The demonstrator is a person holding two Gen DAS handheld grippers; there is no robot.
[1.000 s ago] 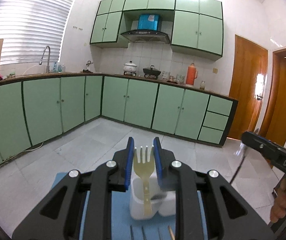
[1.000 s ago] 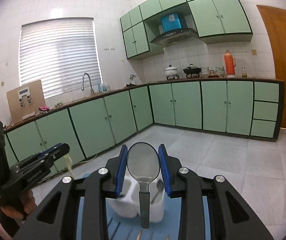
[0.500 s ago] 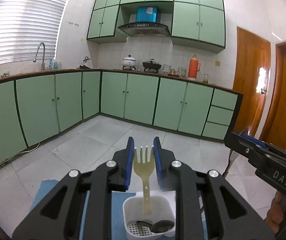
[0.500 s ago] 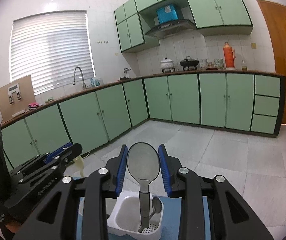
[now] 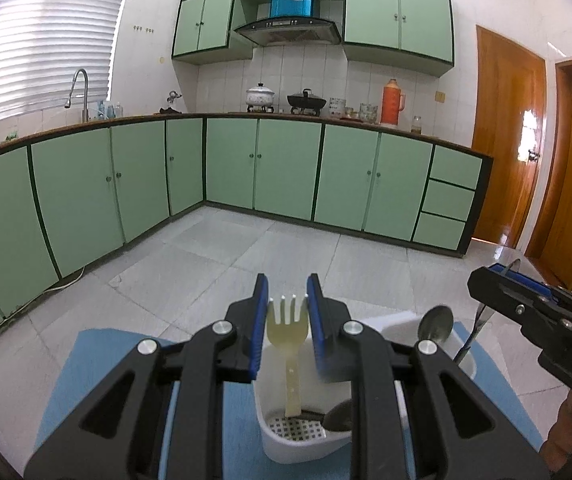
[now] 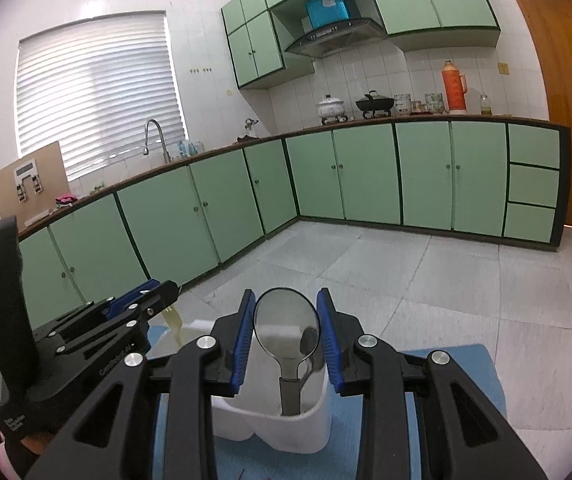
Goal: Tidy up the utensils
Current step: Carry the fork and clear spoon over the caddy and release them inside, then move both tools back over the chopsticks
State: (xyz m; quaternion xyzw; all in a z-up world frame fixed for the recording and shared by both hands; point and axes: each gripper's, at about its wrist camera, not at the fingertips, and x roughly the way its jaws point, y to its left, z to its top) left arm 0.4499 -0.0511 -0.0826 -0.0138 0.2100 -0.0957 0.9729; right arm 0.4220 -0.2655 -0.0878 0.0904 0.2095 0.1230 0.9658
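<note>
Nearby — spoon (image 5: 434,323) in caddy (image 5: 462,364)

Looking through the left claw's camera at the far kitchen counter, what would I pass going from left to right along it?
Tap → white lidded pot → black pot → orange flask → small jar.

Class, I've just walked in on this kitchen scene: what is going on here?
A person holds a pair of tongs in each hand. The left tongs grip a pale yellow plastic fork, its handle lowered into a white plastic utensil holder on a blue mat. The right tongs grip a large metal spoon, its handle also inside the holder. Another spoon already stands there.
</note>
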